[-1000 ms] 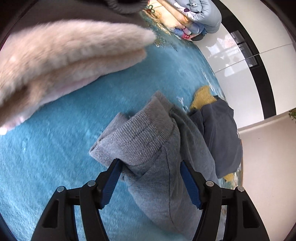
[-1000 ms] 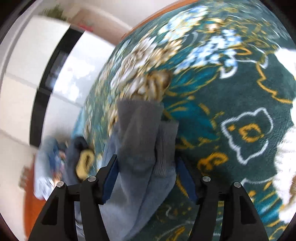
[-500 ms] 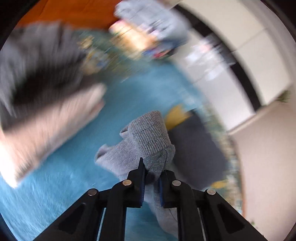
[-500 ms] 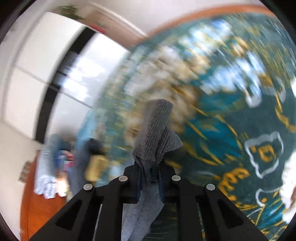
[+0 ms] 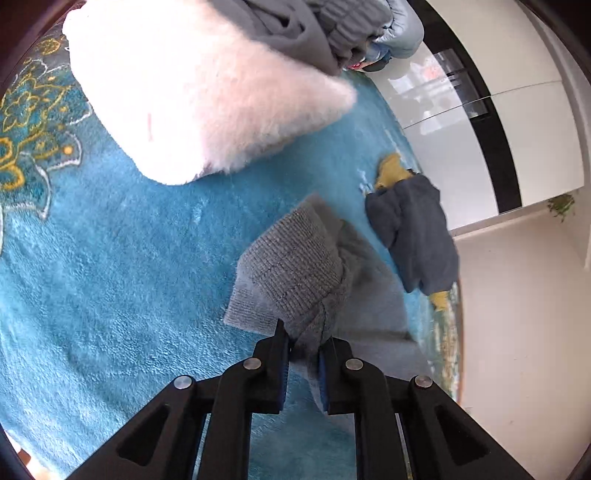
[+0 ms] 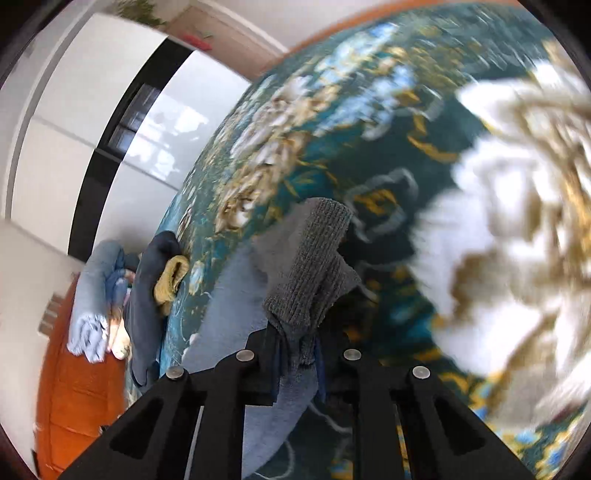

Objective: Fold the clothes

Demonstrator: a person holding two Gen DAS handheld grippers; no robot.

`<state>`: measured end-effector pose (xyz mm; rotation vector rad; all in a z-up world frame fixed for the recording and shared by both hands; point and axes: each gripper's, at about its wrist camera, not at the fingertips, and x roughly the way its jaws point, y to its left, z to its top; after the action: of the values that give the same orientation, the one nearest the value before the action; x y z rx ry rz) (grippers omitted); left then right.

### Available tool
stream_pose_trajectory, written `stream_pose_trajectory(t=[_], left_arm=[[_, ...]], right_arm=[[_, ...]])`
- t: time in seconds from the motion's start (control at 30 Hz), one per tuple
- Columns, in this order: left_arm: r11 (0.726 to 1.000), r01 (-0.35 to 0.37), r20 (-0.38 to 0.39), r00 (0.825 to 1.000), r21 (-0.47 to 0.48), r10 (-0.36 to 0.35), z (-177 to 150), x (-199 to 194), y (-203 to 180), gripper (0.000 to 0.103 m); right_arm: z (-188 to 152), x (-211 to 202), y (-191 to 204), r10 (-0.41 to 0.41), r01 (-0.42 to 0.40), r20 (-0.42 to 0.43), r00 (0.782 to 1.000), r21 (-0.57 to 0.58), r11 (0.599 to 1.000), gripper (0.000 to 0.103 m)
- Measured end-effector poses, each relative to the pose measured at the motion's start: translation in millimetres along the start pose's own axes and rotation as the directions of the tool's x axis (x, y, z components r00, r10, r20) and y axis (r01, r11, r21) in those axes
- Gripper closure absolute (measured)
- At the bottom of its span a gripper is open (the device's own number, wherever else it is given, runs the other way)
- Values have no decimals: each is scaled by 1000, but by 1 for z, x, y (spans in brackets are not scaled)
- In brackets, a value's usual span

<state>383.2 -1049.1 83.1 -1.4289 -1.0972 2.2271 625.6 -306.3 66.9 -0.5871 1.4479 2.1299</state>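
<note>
- Blue patterned rug [image 5: 110, 295] carried the grey sweater [image 5: 295, 273].
- Left gripper [image 5: 303, 363] and right gripper [image 6: 295, 354] each clamped a ribbed cuff.
- Risk: thick knit slipping from the pads when pulled, spoiling the fold.

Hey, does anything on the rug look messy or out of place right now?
Yes: a dark blue garment lies crumpled over something yellow at the rug's edge, unfolded, unlike the stacked clothes beyond. The grey sweatshirt is simply held in both jaws.
</note>
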Motion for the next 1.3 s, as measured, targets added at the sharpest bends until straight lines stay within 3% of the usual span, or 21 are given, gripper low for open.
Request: stream_pose_trajectory(t=[0.17,0.23,0.27,0.3,0.33,0.53,0.63,0.77,0.9,1.03,1.17,1.3], left_arm=[[997,-49,-10,999,63,50,0,-3,-16,84],[994,-70,-9,997,78,71,-3,-9,-16,73],[992,-87,6,996,89,87,-3,-15,-15,62],[990,-99,29,995,101,96,-2,-23,-16,54],[988,-111,52,993,111,106,-1,-32,-16,51],[950,-198,215,965,243,147,-2,-76,-42,43],[931,-143,159,983,336,94,-9,-44,-71,39],[903,-119,79,992,413,95,-18,8,-95,39],[911,-166,77,986,378,148,-10,33,-90,39],[926,-148,33,989,347,146,-8,36,-73,39],[951,-90,-19,995,295,100,-5,33,-55,39],[951,-81,-29,995,297,94,-4,33,-55,39]], right_arm=[[0,-4,0,4,-5,7,1000,19,1000,79],[0,-7,0,5,-5,4,1000,33,999,68],[-1,-12,1,5,-6,6,1000,41,999,57],[-1,-12,0,5,-5,12,1000,50,999,53],[1,-14,-3,15,-16,18,1000,61,998,48],[1,-16,-17,94,-94,8,996,159,983,46],[-9,-13,-17,123,-114,-29,992,220,969,46],[-24,-10,-11,126,-104,-85,988,225,969,46],[-31,-10,-6,127,-104,-118,985,182,978,46],[-24,-4,-9,160,-142,-73,984,210,967,46],[-12,7,-8,211,-204,-3,977,240,949,46],[-6,12,-9,266,-275,72,961,291,916,46]])
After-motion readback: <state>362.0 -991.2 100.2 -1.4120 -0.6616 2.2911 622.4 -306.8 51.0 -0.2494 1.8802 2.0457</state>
